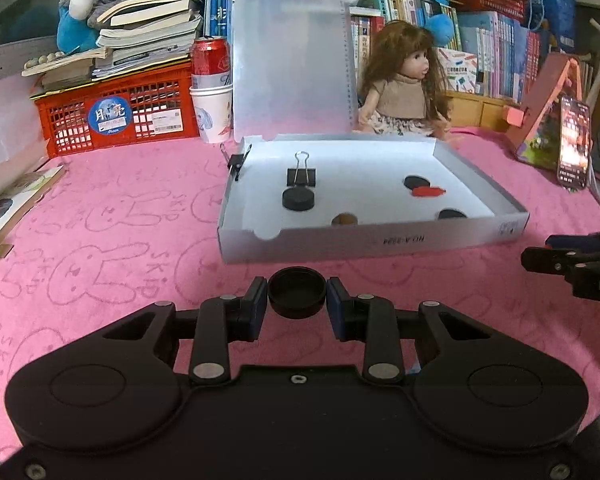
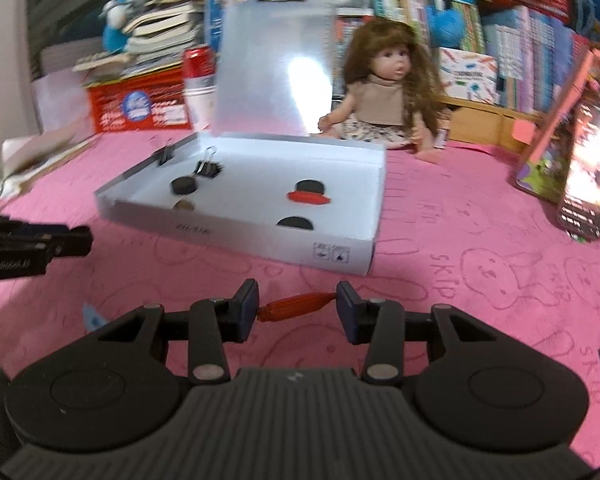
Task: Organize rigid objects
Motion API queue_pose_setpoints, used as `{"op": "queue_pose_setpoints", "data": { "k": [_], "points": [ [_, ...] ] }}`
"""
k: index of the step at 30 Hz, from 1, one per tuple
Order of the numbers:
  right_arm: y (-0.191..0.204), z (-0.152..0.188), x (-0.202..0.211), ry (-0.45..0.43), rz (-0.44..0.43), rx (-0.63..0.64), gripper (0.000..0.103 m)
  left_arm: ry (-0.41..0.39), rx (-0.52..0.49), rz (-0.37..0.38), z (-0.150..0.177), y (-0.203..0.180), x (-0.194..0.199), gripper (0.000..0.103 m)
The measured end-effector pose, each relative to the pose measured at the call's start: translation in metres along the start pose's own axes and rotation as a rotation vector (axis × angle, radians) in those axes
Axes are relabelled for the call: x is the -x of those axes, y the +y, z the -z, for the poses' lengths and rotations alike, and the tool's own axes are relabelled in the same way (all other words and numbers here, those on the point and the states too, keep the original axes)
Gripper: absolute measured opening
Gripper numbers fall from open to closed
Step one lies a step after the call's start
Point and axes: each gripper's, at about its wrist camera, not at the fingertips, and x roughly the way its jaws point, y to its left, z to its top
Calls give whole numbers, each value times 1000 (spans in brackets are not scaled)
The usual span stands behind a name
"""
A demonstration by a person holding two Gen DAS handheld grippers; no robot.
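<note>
My left gripper is shut on a round black cap, held open side up above the pink cloth, just in front of the white box. My right gripper is shut on a slim red piece, gripped end to end between its blue pads. Inside the box lie a black binder clip, a black disc, a red piece over a black disc, a brown round thing and another black disc. A second clip grips the box's left wall.
A doll sits behind the box, beside its raised translucent lid. A red crate with stacked books, a red can and paper cups stand at the back left. A phone leans on a stand at the right. Books line the back.
</note>
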Motion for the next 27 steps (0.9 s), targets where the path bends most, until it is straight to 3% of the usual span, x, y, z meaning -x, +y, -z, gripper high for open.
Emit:
{"op": "queue_pose_setpoints", "data": {
  "k": [27],
  "points": [
    [5,-53,-40,-18,4,-168,47,-22,65,0,-72,-24,-36,31]
  ]
}}
